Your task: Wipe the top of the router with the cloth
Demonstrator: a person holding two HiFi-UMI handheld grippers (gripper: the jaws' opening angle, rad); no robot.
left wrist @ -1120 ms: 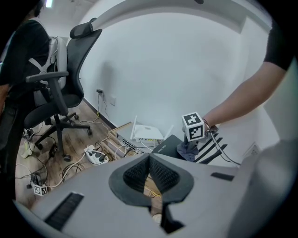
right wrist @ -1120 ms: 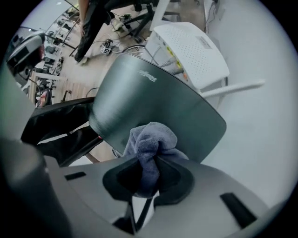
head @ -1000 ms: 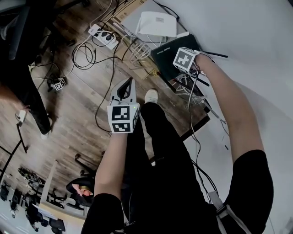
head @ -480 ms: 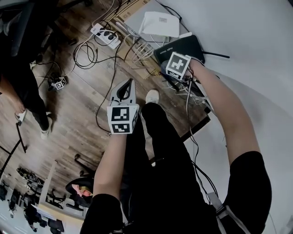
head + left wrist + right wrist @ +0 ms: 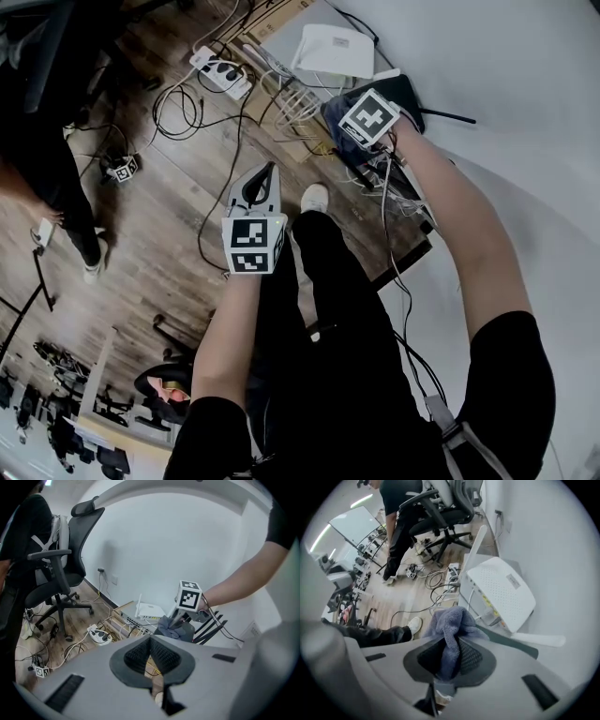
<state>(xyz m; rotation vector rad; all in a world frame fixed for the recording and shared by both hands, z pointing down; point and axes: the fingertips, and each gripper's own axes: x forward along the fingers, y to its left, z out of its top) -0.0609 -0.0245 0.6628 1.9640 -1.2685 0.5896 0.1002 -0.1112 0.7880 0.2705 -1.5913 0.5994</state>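
Right gripper view: right gripper (image 5: pixel 449 660) clamps grey cloth (image 5: pixel 452 620) bunched on black router (image 5: pixel 401 91), white router (image 5: pixel 501 592) just beyond; left gripper (image 5: pixel 151 654) closed, empty, well apart.

Cables (image 5: pixel 281 103) + white router (image 5: pixel 333 49) crowd black router (image 5: pixel 412 101).

I am logging colours: cloth (image 5: pixel 452 625), blue-grey; router (image 5: pixel 409 97), black; second router (image 5: pixel 501 590), white, dotted top; floor (image 5: pixel 169 253), brown woodgrain; my marker cube (image 5: pixel 368 117), black-and-white squares.
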